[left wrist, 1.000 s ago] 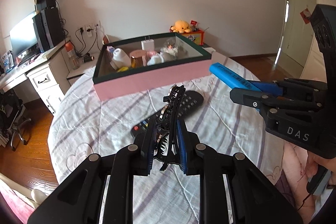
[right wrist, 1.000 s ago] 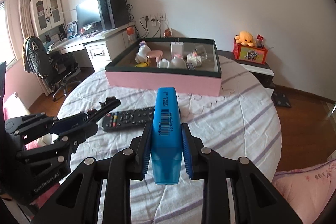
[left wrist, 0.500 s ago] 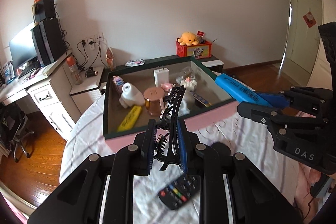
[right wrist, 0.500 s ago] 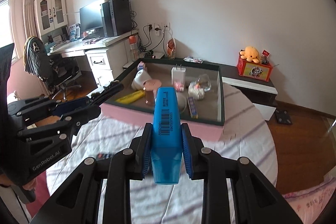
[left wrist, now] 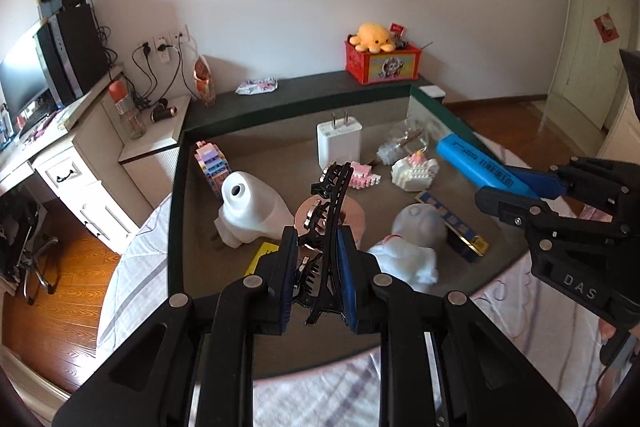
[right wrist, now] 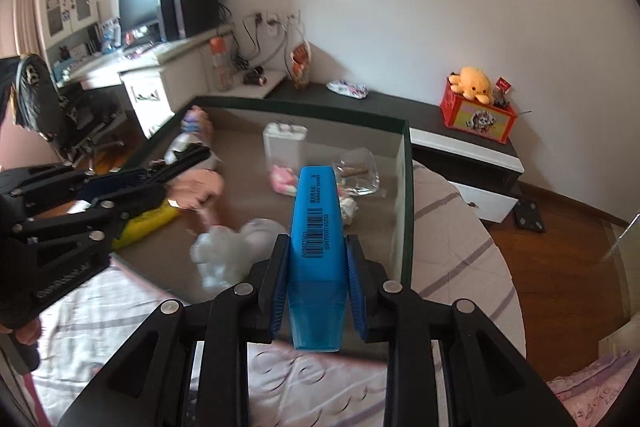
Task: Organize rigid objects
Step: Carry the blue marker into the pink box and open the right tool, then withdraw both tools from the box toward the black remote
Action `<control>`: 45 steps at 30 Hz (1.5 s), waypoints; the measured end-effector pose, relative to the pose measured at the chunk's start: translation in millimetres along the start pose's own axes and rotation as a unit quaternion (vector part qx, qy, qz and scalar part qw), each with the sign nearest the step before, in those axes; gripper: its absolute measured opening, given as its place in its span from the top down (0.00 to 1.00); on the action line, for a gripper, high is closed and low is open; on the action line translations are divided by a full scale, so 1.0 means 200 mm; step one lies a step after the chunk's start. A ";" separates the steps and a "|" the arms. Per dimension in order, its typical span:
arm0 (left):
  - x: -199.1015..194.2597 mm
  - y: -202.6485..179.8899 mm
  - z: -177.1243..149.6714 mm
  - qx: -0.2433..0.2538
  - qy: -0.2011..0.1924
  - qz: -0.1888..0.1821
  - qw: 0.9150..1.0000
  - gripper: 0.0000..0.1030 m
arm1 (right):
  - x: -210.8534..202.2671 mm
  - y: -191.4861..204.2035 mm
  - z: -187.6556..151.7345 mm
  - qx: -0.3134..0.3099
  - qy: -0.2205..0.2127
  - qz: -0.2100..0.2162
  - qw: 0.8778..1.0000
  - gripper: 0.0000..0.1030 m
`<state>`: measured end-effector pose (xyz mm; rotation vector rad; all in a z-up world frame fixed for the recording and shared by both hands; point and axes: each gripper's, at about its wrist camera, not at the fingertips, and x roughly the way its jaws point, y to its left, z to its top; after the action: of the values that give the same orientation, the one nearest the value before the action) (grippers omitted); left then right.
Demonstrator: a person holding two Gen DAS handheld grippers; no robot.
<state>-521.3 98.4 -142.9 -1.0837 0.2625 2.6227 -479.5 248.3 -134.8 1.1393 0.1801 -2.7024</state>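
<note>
The left gripper [left wrist: 316, 279] was clamped on a black hair claw clip [left wrist: 326, 223], which stood up between its blue pads over the near part of the green-rimmed box [left wrist: 175, 195]. The right gripper [right wrist: 316, 285] was clamped on a blue highlighter [right wrist: 316, 227], whose barcoded body pointed forward above the box's near right corner. Inside the box, nearest the near wall, lay a white fluffy toy [left wrist: 412, 239] and a yellow highlighter [right wrist: 146, 223]. Behind these stood a white camera-like device [left wrist: 250, 213] toward the box's left side and a pink round lid [left wrist: 352, 215] near its middle, with a blue flat case [left wrist: 454, 227] toward its right side. Farther in were a small white block cake [left wrist: 414, 169] and pink blocks [left wrist: 364, 177]. Toward the box's far wall stood a white plug charger [left wrist: 339, 143] and, in the far left corner, a pastel block tower [left wrist: 212, 163].
</note>
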 end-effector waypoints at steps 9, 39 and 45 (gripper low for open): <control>0.06 0.04 0.00 -0.006 0.002 0.015 1.000 0.81 | 0.11 -0.03 -0.01 -0.005 0.014 -0.023 1.000 0.74; -0.62 -0.05 -0.25 -0.028 -0.092 0.044 0.994 0.00 | -0.52 0.16 -0.22 -0.008 -0.078 -0.051 0.996 0.00; -0.79 -0.08 -0.39 -0.032 -0.101 0.036 0.994 0.00 | -0.70 0.20 -0.34 -0.004 -0.090 -0.054 0.995 0.00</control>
<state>-358.0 62.1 -86.4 -0.8343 0.1762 2.7964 -326.9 241.1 -83.1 0.9025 0.2295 -2.8767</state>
